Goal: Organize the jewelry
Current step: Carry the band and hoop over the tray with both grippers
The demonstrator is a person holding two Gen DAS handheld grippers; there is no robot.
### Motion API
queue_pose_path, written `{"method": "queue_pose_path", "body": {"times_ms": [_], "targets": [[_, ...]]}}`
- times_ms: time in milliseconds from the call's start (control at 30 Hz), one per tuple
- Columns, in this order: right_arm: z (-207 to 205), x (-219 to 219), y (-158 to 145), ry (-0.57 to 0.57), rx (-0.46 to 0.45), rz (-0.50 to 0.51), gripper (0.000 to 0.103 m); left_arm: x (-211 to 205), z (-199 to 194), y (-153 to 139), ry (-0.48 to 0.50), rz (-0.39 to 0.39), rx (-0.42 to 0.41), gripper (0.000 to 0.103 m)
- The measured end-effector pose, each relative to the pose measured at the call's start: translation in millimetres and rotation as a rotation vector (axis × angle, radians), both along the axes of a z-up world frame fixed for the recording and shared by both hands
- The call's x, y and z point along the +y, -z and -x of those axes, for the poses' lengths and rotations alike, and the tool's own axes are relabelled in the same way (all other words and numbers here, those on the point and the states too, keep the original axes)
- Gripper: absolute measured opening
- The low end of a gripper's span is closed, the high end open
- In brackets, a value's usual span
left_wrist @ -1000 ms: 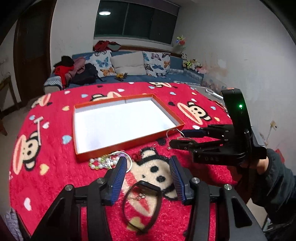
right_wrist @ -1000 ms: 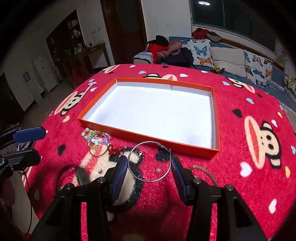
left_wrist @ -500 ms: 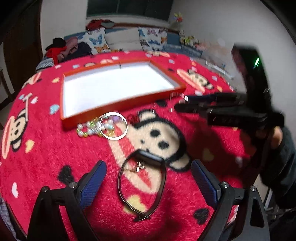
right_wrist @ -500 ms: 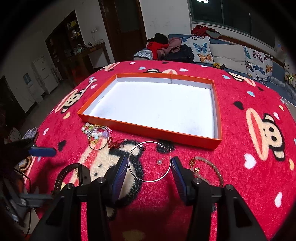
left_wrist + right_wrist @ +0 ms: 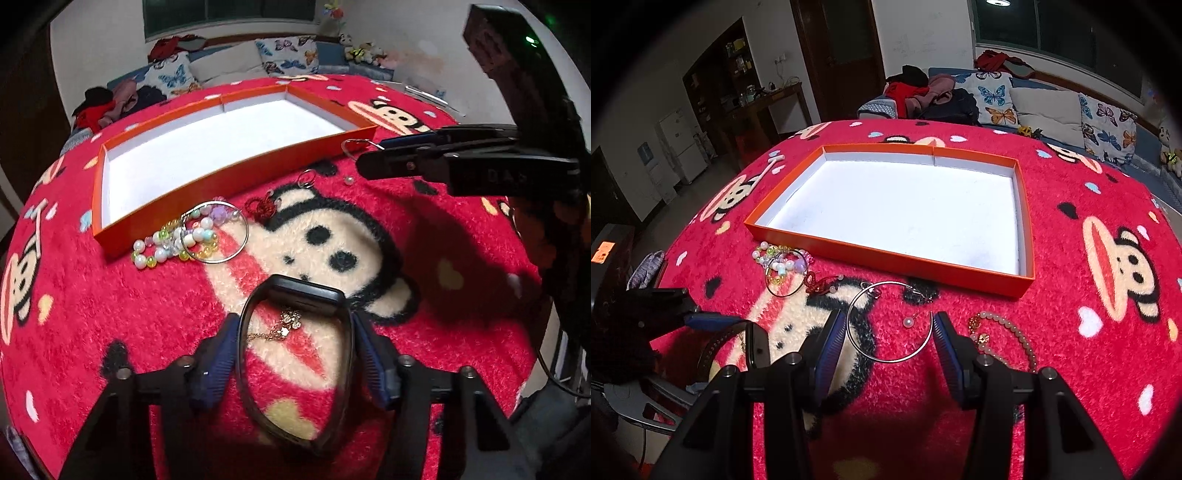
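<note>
So the left claw [image 5: 295, 350] is down on the red monkey blanket [image 5: 110, 314] with its jaws closing around the black band [image 5: 295, 291]. The pads look right up against the band's sides, though it's hard to say if they're actually pressing yet. There's a little gold chain [image 5: 284, 326] lying inside the band's loop. The right claw [image 5: 888, 341] sits about half open around the big silver hoop [image 5: 889, 321], pads just beside the wire, not gripping as far as I can see. A pearl bracelet [image 5: 1004, 332] lies just right of it. The bead bracelets [image 5: 177, 240] and a thin ring [image 5: 216, 230] sit against the near wall of the orange tray [image 5: 221, 184], which has nothing in it.
</note>
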State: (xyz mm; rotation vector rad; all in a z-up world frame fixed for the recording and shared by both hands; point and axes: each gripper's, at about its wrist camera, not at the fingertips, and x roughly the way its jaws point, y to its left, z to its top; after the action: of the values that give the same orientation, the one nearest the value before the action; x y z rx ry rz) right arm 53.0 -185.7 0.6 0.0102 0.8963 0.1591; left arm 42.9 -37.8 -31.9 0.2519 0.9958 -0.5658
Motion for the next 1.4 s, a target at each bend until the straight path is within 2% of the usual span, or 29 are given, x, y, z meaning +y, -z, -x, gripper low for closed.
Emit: {"method": "queue_pose_path", "body": {"times_ms": [67, 200, 367, 567, 700, 767, 967, 1167, 1400], "targets": [[0, -1, -1, 0.002, -0.001, 0.000, 0.054, 0, 2, -2, 0.000, -0.011, -0.017, 0.059], [-1, 0, -4, -0.001, -0.009, 0.001, 0.054, 7, 4, -13, -0.022, 0.022, -0.019, 0.059], [-9, -4, -15, -0.003, -0.026, -0.011, 0.054, 19, -1, -46, -0.064, 0.080, -0.057, 0.059], [-34, -12, -28, -0.002, -0.047, -0.015, 0.054, 31, -36, -91, -0.119, 0.119, -0.128, 0.059], [-60, -20, -27, 0.011, -0.043, -0.002, 0.054, 39, -79, -104, -0.171, 0.120, -0.125, 0.059], [-70, -24, -24, 0.023, -0.039, 0.013, 0.054, 41, -106, -103, -0.206, 0.087, -0.117, 0.059], [-100, -34, -10, 0.045, -0.008, 0.031, 0.054, 43, -175, -78, -0.258, 0.070, -0.031, 0.059], [-114, -36, 5, 0.060, 0.029, 0.037, 0.054, 40, -210, -49, -0.286, 0.040, 0.026, 0.061], [-118, -40, 16, 0.077, 0.051, 0.024, 0.054, 40, -233, -26, -0.314, 0.005, 0.050, 0.061]]}}
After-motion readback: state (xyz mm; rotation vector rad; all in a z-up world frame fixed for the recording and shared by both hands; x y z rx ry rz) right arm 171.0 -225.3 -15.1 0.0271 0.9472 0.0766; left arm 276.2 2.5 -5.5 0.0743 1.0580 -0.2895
